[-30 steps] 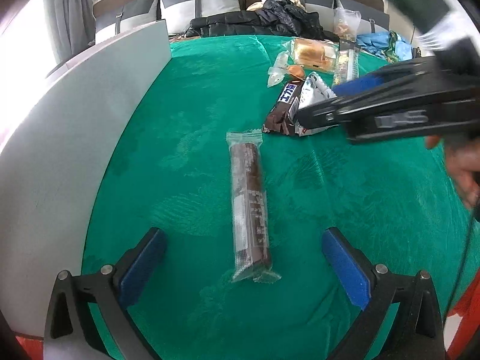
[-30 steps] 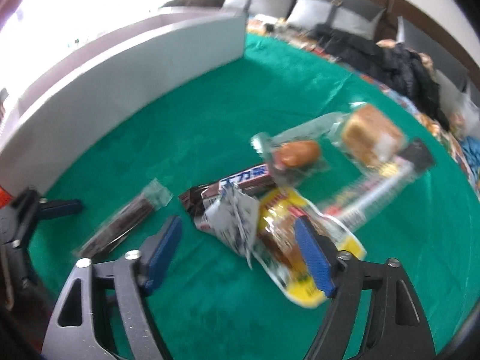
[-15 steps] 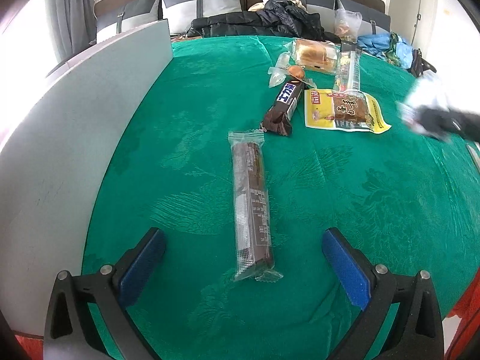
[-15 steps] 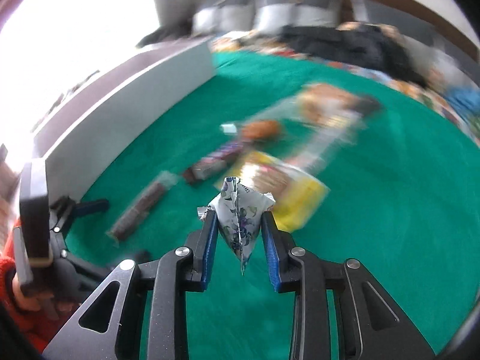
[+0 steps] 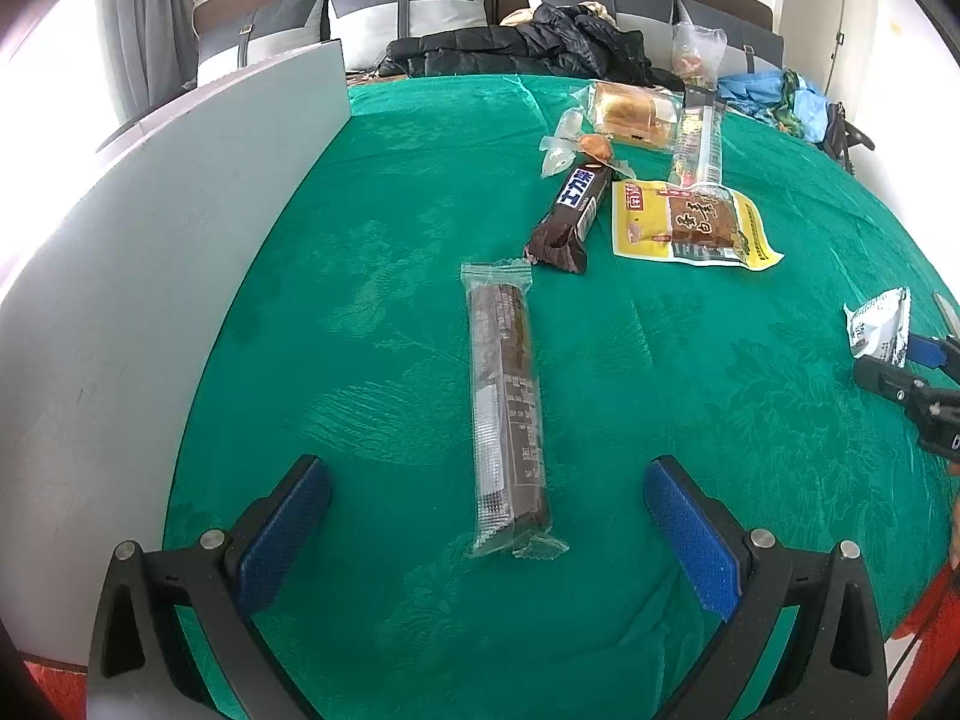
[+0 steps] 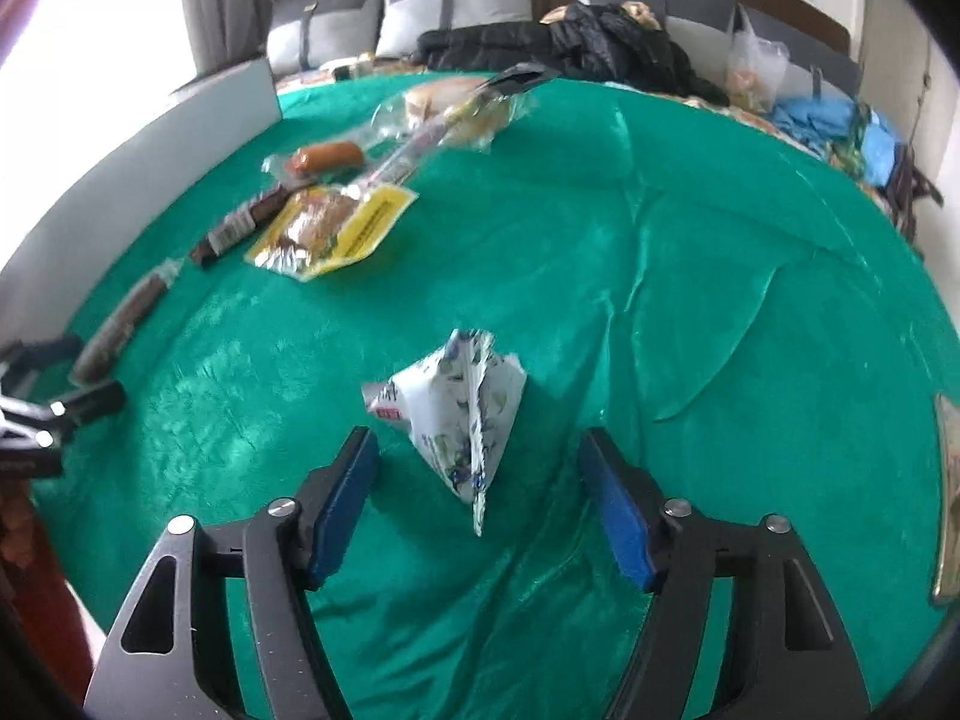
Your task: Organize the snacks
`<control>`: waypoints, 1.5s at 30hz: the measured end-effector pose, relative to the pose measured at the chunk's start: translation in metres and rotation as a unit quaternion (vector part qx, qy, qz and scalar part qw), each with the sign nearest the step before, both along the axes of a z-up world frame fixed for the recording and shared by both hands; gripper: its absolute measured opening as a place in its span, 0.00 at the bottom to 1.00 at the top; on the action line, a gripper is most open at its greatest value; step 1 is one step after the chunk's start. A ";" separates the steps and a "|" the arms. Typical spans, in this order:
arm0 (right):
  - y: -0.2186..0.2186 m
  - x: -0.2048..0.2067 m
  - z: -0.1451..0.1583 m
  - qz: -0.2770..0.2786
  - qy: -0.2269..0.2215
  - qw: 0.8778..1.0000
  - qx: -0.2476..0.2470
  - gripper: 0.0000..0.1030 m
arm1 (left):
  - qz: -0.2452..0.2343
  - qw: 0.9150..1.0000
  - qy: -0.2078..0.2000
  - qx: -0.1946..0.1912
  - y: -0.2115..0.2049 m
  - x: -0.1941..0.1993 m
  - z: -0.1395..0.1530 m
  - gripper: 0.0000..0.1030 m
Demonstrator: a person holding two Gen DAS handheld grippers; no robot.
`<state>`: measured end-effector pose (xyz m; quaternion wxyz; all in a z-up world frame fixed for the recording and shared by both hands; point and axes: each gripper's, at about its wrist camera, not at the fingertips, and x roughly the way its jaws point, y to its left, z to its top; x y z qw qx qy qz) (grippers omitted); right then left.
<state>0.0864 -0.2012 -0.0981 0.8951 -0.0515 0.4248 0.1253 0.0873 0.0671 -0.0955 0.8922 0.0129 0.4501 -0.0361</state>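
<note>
A white printed snack packet (image 6: 462, 414) lies on the green cloth between the fingers of my right gripper (image 6: 480, 498), whose jaws are opening; neither pad touches it. The left wrist view shows that packet (image 5: 879, 327) at the far right edge. My left gripper (image 5: 489, 531) stands open over the near end of a long brown bar in clear wrap (image 5: 507, 402). Beyond it lie a dark chocolate bar (image 5: 570, 213), a yellow packet (image 5: 690, 225), a small sausage snack (image 5: 591, 147), a wrapped bread (image 5: 630, 114) and a long clear stick pack (image 5: 696, 141).
A grey panel (image 5: 150, 276) walls the left side of the green cloth (image 6: 690, 276). Pillows, a black jacket (image 5: 540, 45), a plastic bag and blue fabric lie along the far edge. Another packet edge (image 6: 948, 480) shows at the right rim.
My right gripper lifted the white packet out of the snack pile, carried it right, set it on the cloth and spread its jaws off it. The left gripper stayed still.
</note>
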 end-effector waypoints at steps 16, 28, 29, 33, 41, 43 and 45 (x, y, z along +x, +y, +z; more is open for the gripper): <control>-0.003 -0.003 -0.003 0.000 -0.004 1.000 0.001 0.79 | 0.012 0.999 0.015 -0.044 0.012 0.015 0.012 0.66; -0.019 -0.013 0.014 -0.002 0.003 0.997 0.081 0.79 | 0.016 0.996 0.028 -0.086 0.022 0.002 0.016 0.16; -0.021 -0.012 0.020 -0.005 -0.001 0.996 0.084 0.79 | 0.017 0.994 0.028 -0.101 0.025 0.000 0.017 0.16; -0.013 0.007 0.030 0.011 0.021 0.997 0.069 0.76 | 0.009 0.992 0.015 -0.126 0.026 -0.004 0.030 0.16; -0.017 0.020 0.035 -0.007 0.072 0.994 0.078 0.27 | -0.003 0.986 -0.012 -0.164 0.028 -0.020 0.063 0.16; -0.013 0.014 0.046 -0.007 0.066 0.993 0.095 0.27 | -0.001 0.984 -0.019 -0.179 0.032 -0.022 0.073 0.16; 0.003 0.009 0.061 0.006 0.057 0.992 0.109 0.27 | 0.007 0.978 -0.030 -0.208 0.044 -0.026 0.092 0.16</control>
